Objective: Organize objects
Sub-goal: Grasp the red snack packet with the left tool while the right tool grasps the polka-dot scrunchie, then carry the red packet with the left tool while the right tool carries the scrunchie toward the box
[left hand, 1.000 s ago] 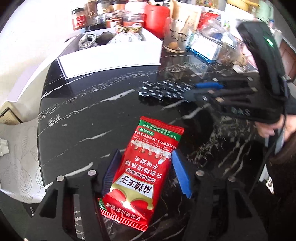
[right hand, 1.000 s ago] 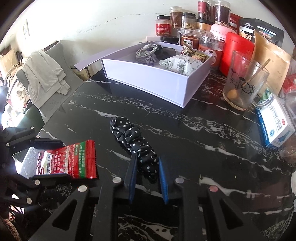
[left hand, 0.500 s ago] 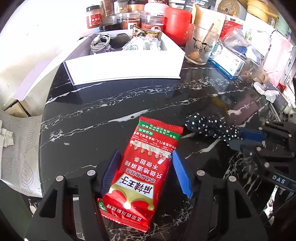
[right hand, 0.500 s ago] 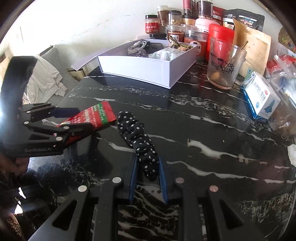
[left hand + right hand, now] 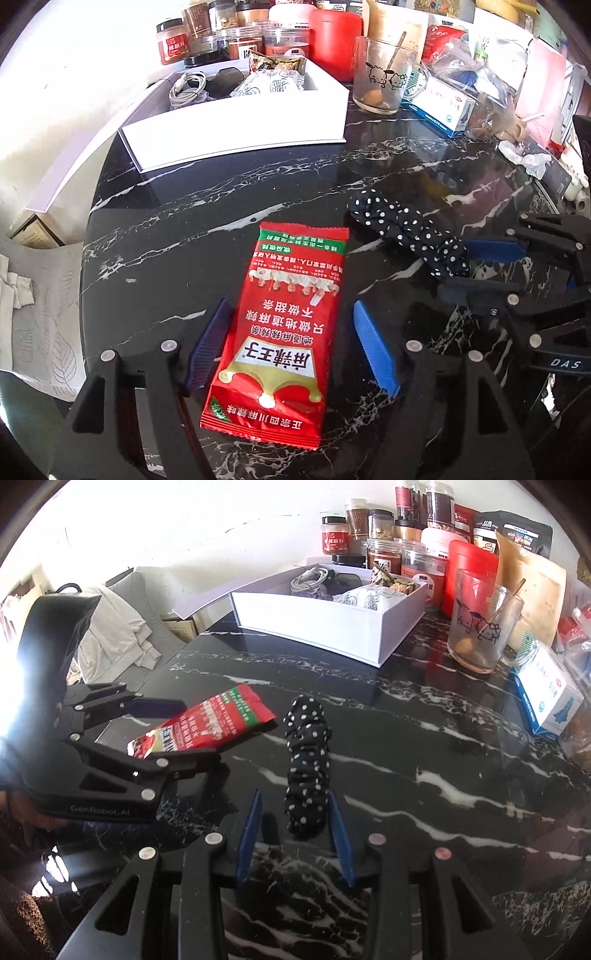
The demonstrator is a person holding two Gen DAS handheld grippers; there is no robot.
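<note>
In the left wrist view, the left gripper point(image 5: 291, 350) is standing open around one red snack packet point(image 5: 284, 325) that is lying flat on the near part of the black marble table point(image 5: 166, 229); its jaws have just been opening, and neither blue pad is pressing the packet. To its right, one polka-dot scrunchie point(image 5: 410, 232) is lying with the right gripper point(image 5: 476, 267) around its near end. One white box point(image 5: 236, 129) is sitting far off, already holding what looks like a cable and wrapped snacks.

In the right wrist view, the right gripper's jaws have just been opening too, with the scrunchie between them but apparently free of the pads. Releasing well probably means drawing each gripper straight back without snagging fabric or foil. Beyond the box, jars are crowding together, too many to count surely
</note>
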